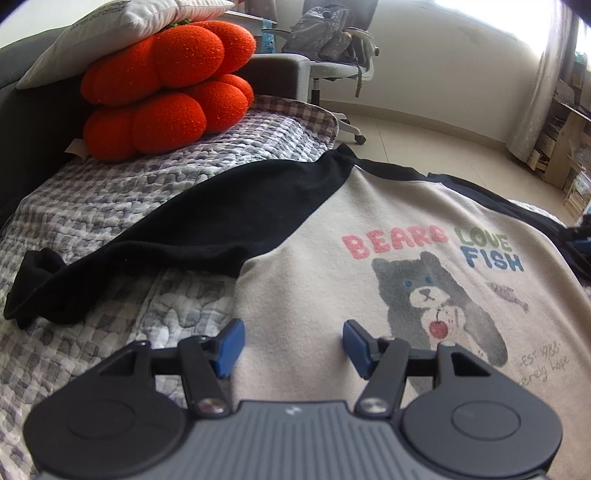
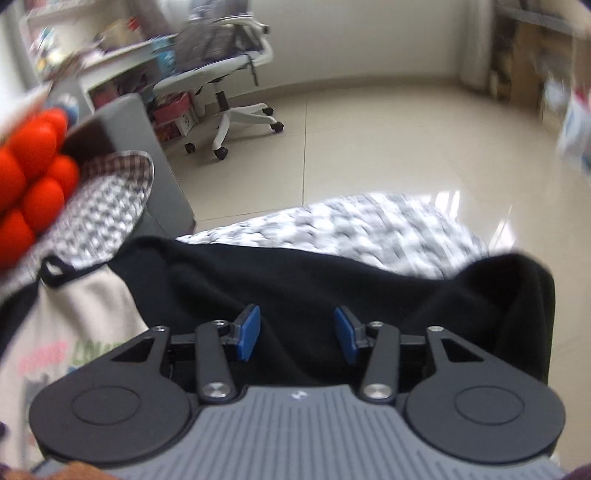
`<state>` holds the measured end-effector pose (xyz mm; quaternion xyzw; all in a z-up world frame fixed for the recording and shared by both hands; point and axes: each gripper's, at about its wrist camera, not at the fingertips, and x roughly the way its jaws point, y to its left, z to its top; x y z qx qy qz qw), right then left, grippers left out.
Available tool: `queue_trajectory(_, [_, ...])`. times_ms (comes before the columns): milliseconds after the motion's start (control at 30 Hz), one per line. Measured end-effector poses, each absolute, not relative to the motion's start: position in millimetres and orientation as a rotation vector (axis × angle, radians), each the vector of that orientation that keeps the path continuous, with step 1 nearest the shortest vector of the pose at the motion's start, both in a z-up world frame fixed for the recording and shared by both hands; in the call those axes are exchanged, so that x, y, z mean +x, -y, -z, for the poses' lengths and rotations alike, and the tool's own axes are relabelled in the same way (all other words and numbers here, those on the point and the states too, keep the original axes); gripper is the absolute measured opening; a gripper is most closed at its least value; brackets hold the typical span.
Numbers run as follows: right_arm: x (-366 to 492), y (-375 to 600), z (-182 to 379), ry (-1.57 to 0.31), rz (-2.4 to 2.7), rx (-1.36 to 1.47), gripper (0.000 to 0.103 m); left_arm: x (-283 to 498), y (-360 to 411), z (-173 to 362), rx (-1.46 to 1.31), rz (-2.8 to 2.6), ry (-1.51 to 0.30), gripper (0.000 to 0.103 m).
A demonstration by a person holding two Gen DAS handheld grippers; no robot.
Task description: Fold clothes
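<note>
Left gripper: we see the left gripper (image 1: 291, 345) low over the cream body of the sweatshirt (image 1: 369, 266), with its two blue pads (image 1: 231, 347) standing apart. Nothing is pinched between them; only flat cloth lies under the gap. We call it released.

Right gripper: the right gripper (image 2: 297, 334) hangs over the black sleeve (image 2: 332, 280) on its own side. Its pads (image 2: 248, 332) are apart and grasp nothing. The view is blurred, so we cannot tell if the tips touch the cloth.

Sweatshirt: it lies spread, print side up, on the checked quilt (image 1: 110, 192). It begins right under the left gripper and goes forward from it. The bear print (image 1: 436, 306) and the words BEARS LOVE FISH sit ahead of the left gripper and to its right.

Other sleeve: a second black sleeve (image 1: 166, 243) stretches from the shoulder, ahead of the left gripper, out to its left. The cuff ends far to the left, lying on the quilt.

Cushions: orange cushions (image 1: 166, 88) are stacked far ahead and to the left of the left gripper. A white pillow (image 1: 122, 26) rests on top of them.

Room: beyond the quilt we see an office chair (image 2: 236, 74) with a bag on its seat, on the pale tiled floor (image 2: 388, 147).
</note>
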<state>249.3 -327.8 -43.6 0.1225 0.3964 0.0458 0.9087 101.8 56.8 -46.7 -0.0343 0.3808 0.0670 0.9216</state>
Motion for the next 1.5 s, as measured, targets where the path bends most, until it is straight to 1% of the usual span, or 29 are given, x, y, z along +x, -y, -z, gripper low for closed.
queue_trajectory(133, [240.0,347.5,37.2,-0.827,-0.147,0.369,0.048,102.4,-56.3,46.6,-0.08,-0.142,-0.781,0.061])
queue_trajectory(167, [238.7,345.2,32.9,-0.826,-0.165,0.349,0.048,102.3,-56.0,46.9,-0.077,-0.142,-0.781,0.061])
queue_trajectory(233, [233.5,336.6,26.3,-0.848,-0.217,0.259,0.051,101.9,-55.8,46.9,-0.075,-0.142,-0.781,0.061])
queue_trajectory(333, [227.7,323.4,26.7,-0.957,-0.288,0.186,0.051,101.3,-56.7,46.4,-0.079,-0.143,-0.782,0.061])
queue_trajectory(467, [209.8,293.7,23.5,-0.868,-0.266,-0.132,0.051,101.0,-58.5,46.2,-0.085,-0.148,-0.787,0.061])
queue_trajectory(533, [208.8,288.0,34.2,-0.862,-0.277,-0.199,0.05,100.9,-59.4,46.3,-0.087,-0.15,-0.789,0.061])
queue_trajectory(567, [208.3,285.2,39.5,-0.859,-0.282,-0.232,0.046,100.7,-60.1,46.6,-0.089,-0.154,-0.792,0.062])
queue_trajectory(600, [211.2,286.7,39.7,-0.847,-0.286,-0.23,0.032,100.5,-60.8,46.9,-0.09,-0.157,-0.794,0.062])
queue_trajectory(633, [214.1,285.1,37.3,-0.83,-0.247,-0.241,0.02,100.3,-61.7,47.2,-0.093,-0.16,-0.797,0.062])
queue_trajectory(667, [216.9,283.5,34.8,-0.814,-0.208,-0.251,0.002,100.2,-63.2,47.5,-0.099,-0.162,-0.801,0.062])
queue_trajectory(767, [215.0,279.4,20.9,-0.697,-0.073,-0.334,0.002,100.0,-70.0,47.5,-0.128,-0.173,-0.809,0.062])
queue_trajectory(833, [214.4,280.5,11.2,-0.627,-0.055,-0.316,0.002,99.9,-74.2,47.7,-0.145,-0.179,-0.812,0.062])
queue_trajectory(900, [216.1,277.3,14.2,-0.603,-0.029,-0.347,0.002,101.8,-73.5,49.6,-0.135,-0.184,-0.82,0.062])
queue_trajectory(1033, [230.8,274.8,46.1,-0.706,-0.026,-0.42,0.003,102.0,-75.4,49.3,-0.14,-0.182,-0.826,0.062])
queue_trajectory(1067, [230.5,275.6,48.9,-0.702,-0.03,-0.437,0.003,102.0,-78.0,48.7,-0.153,-0.182,-0.829,0.062])
queue_trajectory(1200, [225.8,284.3,34.1,-0.691,-0.026,-0.38,0.004,102.3,-92.1,46.2,-0.223,-0.186,-0.838,0.062])
queue_trajectory(1333, [225.6,275.8,40.4,-0.687,-0.009,-0.4,0.004,101.8,-109.3,42.9,-0.286,-0.207,-0.835,0.062])
queue_trajectory(1367, [225.4,274.7,39.5,-0.682,0.0,-0.397,0.007,101.2,-113.7,41.3,-0.294,-0.216,-0.83,0.061])
queue_trajectory(1400, [225.0,276.5,36.3,-0.678,0.008,-0.379,0.013,100.7,-118.1,39.6,-0.302,-0.225,-0.826,0.061])
queue_trajectory(1500, [225.8,281.8,33.2,-0.675,0.028,-0.342,0.027,98.6,-132.7,34.6,-0.336,-0.256,-0.803,0.061])
